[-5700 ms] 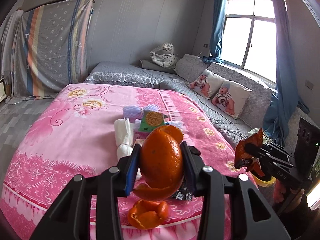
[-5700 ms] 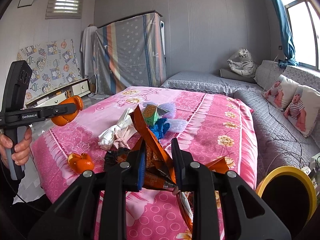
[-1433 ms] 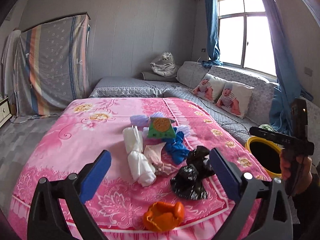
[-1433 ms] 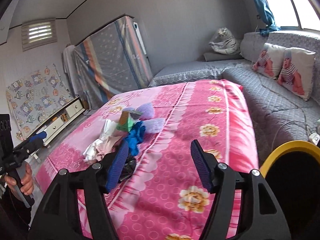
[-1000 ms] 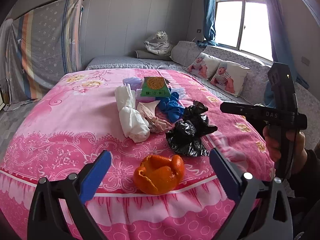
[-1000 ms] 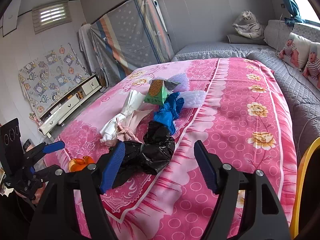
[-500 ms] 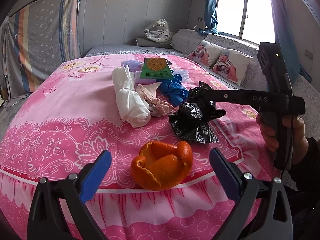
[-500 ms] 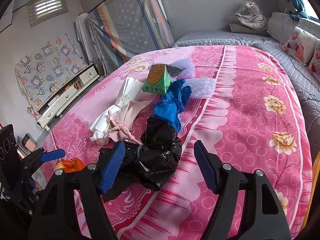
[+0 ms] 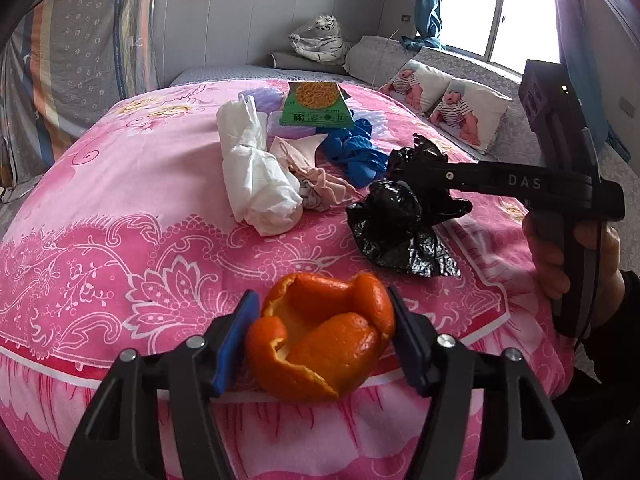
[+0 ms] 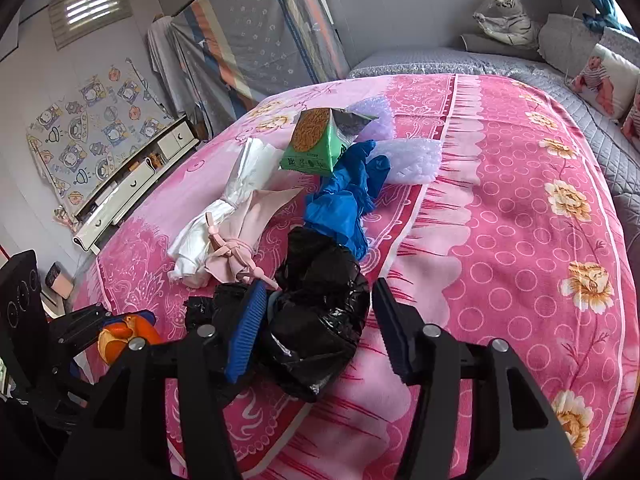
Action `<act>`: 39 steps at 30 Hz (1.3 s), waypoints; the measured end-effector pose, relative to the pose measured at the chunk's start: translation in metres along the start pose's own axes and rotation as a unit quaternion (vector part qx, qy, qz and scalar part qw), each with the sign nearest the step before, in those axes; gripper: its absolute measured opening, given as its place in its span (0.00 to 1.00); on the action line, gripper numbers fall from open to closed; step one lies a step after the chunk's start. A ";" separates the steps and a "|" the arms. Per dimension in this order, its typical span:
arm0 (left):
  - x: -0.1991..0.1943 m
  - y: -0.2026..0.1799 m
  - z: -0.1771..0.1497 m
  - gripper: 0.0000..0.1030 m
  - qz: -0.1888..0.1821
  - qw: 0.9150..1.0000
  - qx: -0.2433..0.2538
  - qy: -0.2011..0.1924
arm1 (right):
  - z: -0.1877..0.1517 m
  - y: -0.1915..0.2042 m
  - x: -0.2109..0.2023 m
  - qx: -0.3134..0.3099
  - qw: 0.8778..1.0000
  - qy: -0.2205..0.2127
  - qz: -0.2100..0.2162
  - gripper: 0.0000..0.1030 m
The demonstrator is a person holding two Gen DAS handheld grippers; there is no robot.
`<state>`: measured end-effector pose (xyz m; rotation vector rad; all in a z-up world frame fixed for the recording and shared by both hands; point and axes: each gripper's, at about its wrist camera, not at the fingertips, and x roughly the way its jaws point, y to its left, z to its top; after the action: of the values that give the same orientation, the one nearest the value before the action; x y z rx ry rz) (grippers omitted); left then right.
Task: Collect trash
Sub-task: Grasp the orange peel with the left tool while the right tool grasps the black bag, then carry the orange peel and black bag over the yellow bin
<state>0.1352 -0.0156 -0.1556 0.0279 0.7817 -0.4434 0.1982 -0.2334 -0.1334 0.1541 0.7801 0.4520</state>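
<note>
Left gripper (image 9: 322, 336) just closing, fingers pressed on orange peel (image 9: 320, 336) at bed (image 9: 120, 208) edge. Right gripper (image 10: 316, 324) closing around black bag (image 10: 320, 316) mid-bed, right finger apart.

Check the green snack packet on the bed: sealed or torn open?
Torn open. In the right wrist view the green snack packet shows its silver inner lining at the gaping top end.

Left gripper (image 9: 320, 336): black angular frame, two fingers (image 9: 236, 340) faced with ribbed blue pads, silver screw heads at the joints. Right gripper (image 10: 316, 328): same black frame, blue ribbed pads and silver screws; side on, its bar bears white letters "DAS". The hand (image 9: 560, 256) on its black handle emerges from a dark sleeve (image 9: 612, 320).
</note>
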 end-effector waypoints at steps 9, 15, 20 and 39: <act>-0.006 0.002 -0.001 0.44 -0.006 1.000 -0.010 -0.001 | 0.000 0.000 -0.004 -0.002 1.000 -0.004 -0.003 0.24; -0.023 0.006 0.000 0.42 -0.016 1.000 -0.023 -0.012 | 0.002 -0.001 -0.025 0.001 0.999 -0.032 -0.009 0.23; -0.039 0.007 0.003 0.41 -0.008 0.999 -0.026 -0.032 | 0.006 -0.009 -0.045 0.011 0.998 -0.054 -0.021 0.23; -0.080 -0.014 0.039 0.41 -0.020 0.995 -0.022 -0.090 | 0.008 -0.031 -0.101 0.034 0.992 -0.107 -0.059 0.23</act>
<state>0.1059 -0.0056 -0.0710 -0.0689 0.6144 -0.4586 0.1518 -0.3059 -0.0717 0.2163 0.5908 0.2919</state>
